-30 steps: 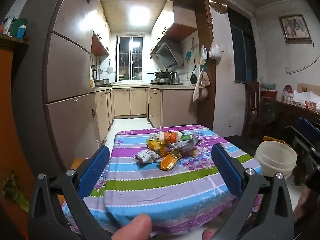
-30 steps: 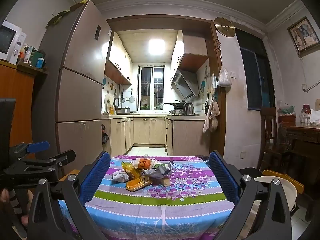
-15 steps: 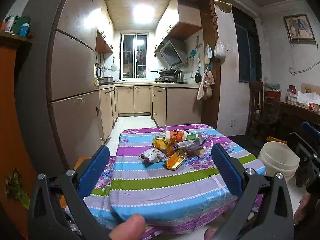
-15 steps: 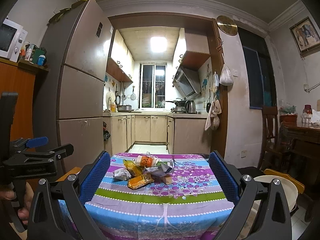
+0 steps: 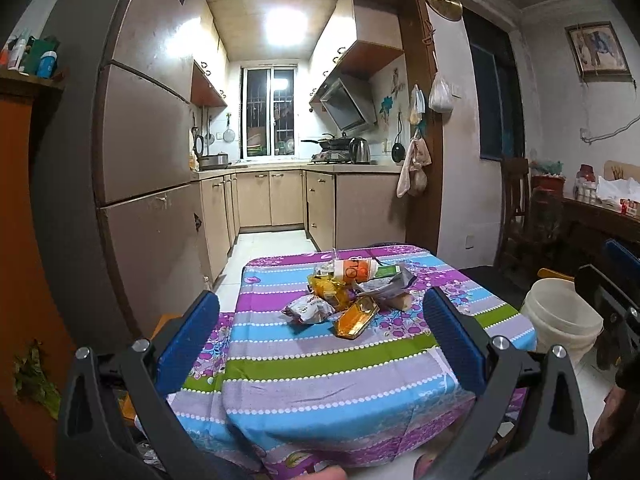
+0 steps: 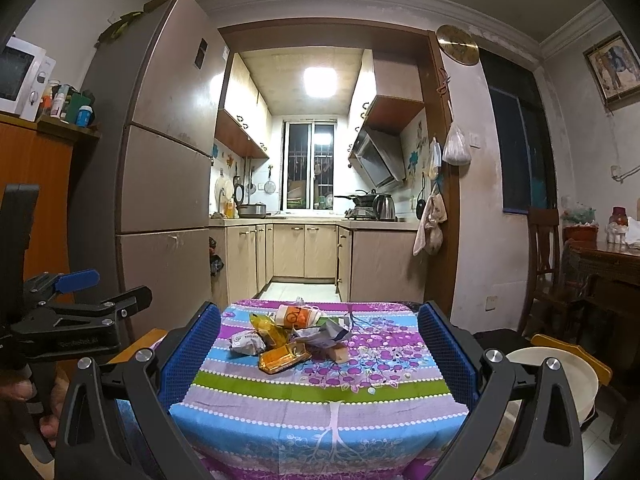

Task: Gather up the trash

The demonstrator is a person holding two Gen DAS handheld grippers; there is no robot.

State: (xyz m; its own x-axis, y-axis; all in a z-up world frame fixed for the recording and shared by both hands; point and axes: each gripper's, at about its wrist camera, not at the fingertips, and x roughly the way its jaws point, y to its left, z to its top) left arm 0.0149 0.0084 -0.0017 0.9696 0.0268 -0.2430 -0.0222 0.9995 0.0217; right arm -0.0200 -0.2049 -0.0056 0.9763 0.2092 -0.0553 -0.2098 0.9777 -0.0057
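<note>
beyond a small table draped in a striped purple, blue and green floral cloth (image 5: 320, 364) lies a narrow kitchen with beige cabinets and a barred window under a bright ceiling light. near the middle of the cloth sits a loose heap of trash: a crumpled white wrapper (image 5: 308, 309), a flat shiny orange packet (image 5: 356, 316), a crinkled yellow wrapper (image 5: 330, 288), a white and orange cup lying on its side (image 5: 355, 269) and a crushed silver-grey foil wrapper (image 5: 386, 286), all touching or overlapping. the left gripper (image 5: 320, 336) hangs in front of the table's near edge, its blue-padded fingers spread wide with nothing between them. the right gripper (image 6: 318, 356) is likewise spread wide and empty, well short of the heap. a white plastic bucket (image 5: 560, 320) stands on the floor just right of the table.
</note>
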